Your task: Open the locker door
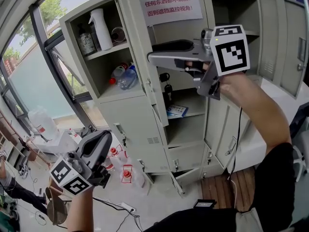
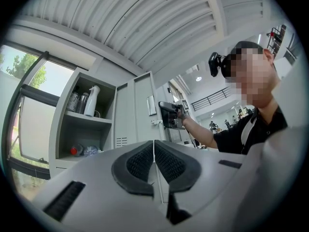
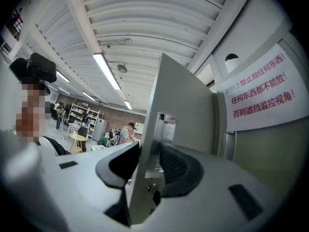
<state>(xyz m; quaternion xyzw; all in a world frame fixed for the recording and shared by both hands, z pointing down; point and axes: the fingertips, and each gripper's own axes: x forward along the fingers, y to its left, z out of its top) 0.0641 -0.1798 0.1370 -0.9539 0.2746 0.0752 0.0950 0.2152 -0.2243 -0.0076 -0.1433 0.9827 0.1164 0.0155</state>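
Note:
The grey locker door [image 1: 140, 47] stands swung out toward me, seen almost edge-on in the head view. My right gripper [image 1: 152, 53] is raised to its free edge and shut on it. In the right gripper view the door's edge [image 3: 178, 110] runs up between the two dark pads [image 3: 176, 166], with its latch plate just above them. My left gripper [image 1: 102, 138] hangs low at the left, away from the locker. Its pads [image 2: 145, 161] are closed together with nothing between them. The left gripper view looks up at the door [image 2: 142, 110] and the right gripper [image 2: 169, 114].
The open left compartment holds a white spray bottle [image 1: 102, 28] and plastic bottles [image 1: 123, 76]. A paper notice [image 1: 169, 3] with red print hangs above. Keys [image 1: 165, 81] hang inside the middle column. Red-and-white bottles [image 1: 126, 173] and a power strip [image 1: 126, 207] lie on the floor.

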